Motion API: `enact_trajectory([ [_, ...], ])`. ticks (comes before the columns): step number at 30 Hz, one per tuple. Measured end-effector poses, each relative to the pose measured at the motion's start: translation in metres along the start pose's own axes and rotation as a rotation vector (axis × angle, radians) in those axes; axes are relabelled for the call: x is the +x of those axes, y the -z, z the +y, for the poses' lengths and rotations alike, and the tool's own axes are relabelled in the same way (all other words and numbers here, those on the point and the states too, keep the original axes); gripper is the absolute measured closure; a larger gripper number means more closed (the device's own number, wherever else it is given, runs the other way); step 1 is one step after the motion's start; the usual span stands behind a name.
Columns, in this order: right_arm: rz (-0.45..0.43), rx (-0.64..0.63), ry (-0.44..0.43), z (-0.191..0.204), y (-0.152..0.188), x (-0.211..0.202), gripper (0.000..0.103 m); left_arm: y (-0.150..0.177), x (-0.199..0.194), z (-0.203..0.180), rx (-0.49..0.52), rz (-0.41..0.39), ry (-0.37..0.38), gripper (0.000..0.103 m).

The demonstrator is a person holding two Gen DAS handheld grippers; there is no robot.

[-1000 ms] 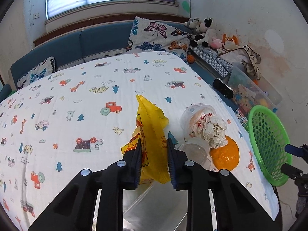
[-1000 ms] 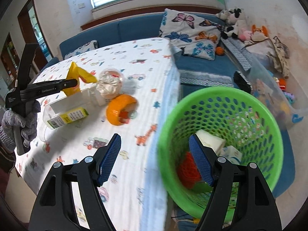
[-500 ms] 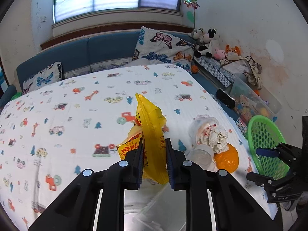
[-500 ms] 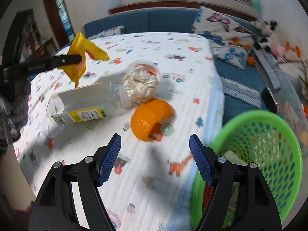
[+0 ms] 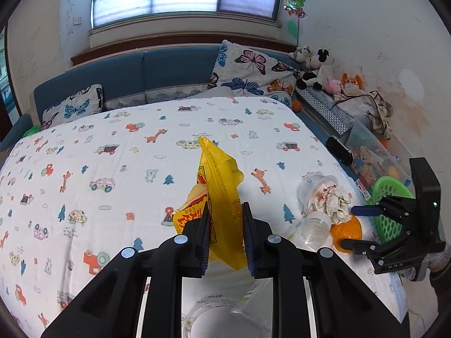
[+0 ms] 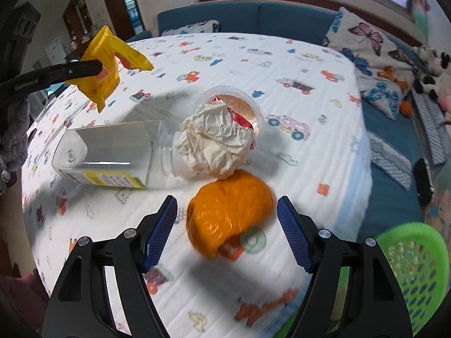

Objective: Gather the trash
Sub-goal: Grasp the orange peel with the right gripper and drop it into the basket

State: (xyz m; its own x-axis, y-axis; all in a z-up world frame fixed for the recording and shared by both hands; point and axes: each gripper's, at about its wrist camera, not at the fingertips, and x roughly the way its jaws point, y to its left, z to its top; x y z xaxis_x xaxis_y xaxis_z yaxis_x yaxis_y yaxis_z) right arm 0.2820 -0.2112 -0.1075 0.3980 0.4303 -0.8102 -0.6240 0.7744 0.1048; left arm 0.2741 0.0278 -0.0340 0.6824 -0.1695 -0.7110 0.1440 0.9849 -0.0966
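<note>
Orange peel (image 6: 229, 215) on table, crumpled paper (image 6: 215, 139) and clear bottle (image 6: 110, 155) just behind it.
Right gripper (image 6: 227, 235) wide open around peel, empty; left gripper (image 5: 225, 235) clamps yellow wrapper (image 5: 221, 197) aloft.

The table (image 6: 282, 64) fills the centre of both views under a white cloth (image 5: 112, 169) printed with cars, giraffes and trees. Lying on it in the right wrist view: a clear plastic bottle (image 6: 110, 155) on its side at centre left, a crumpled paper wad (image 6: 217, 143) touching its mouth, a clear cup (image 6: 242, 104) behind the wad, and an orange wrapper (image 6: 228, 219) at lower centre.
</note>
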Motion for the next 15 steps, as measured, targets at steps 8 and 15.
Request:
enact_trajectory([
  [8,-0.005,-0.013,-0.031,-0.0048,-0.0034,0.0115,0.034,0.0019,0.0039,0.0042,-0.007,0.011,-0.007,0.083],
  [15,-0.019,0.004,-0.029,-0.0006,0.0045,0.0031,0.052,0.0019,0.0027,-0.0006,-0.009,0.008,0.003,0.083],
])
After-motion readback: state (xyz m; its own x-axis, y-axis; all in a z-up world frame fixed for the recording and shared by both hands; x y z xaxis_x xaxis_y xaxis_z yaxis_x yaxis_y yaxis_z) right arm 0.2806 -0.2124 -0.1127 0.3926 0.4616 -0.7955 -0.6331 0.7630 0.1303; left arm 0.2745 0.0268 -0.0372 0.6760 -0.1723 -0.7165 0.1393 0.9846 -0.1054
